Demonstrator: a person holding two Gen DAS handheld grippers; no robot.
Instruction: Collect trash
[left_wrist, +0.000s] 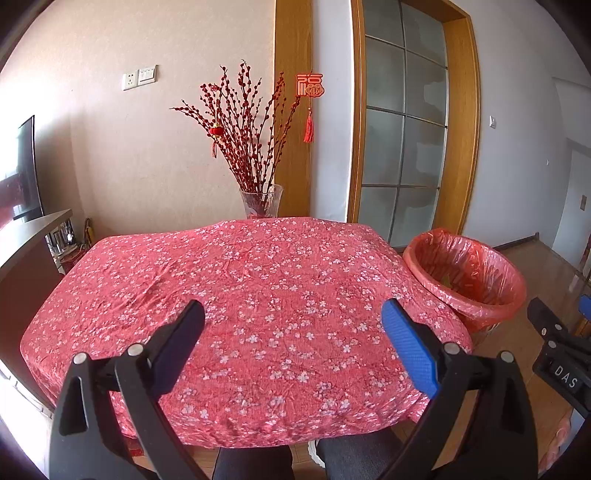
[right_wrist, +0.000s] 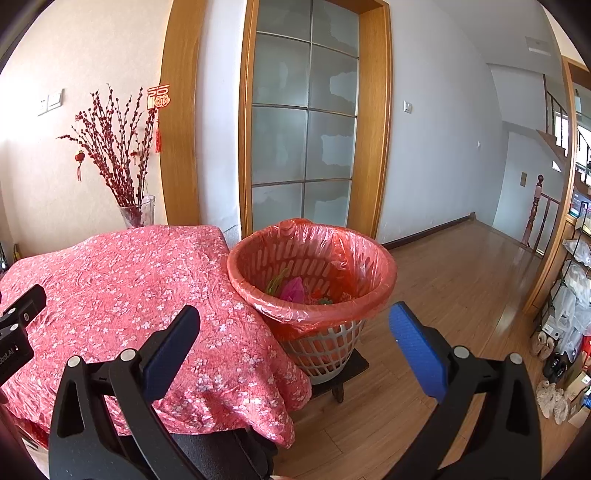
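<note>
A white slotted waste basket lined with an orange-red plastic bag stands on a low dark stool right of the table. Inside it lie pink, green and red scraps of trash. The table wears a red floral cloth with no loose trash showing on it. My left gripper hangs open over the cloth's near half with nothing between its fingers. My right gripper is open too, empty, held in front of the basket's near rim.
A glass vase of red branches stands behind the table's far edge by the wall. A frosted glass door is behind the basket. Wood floor stretches right toward a cluttered shelf. A dark cabinet sits left.
</note>
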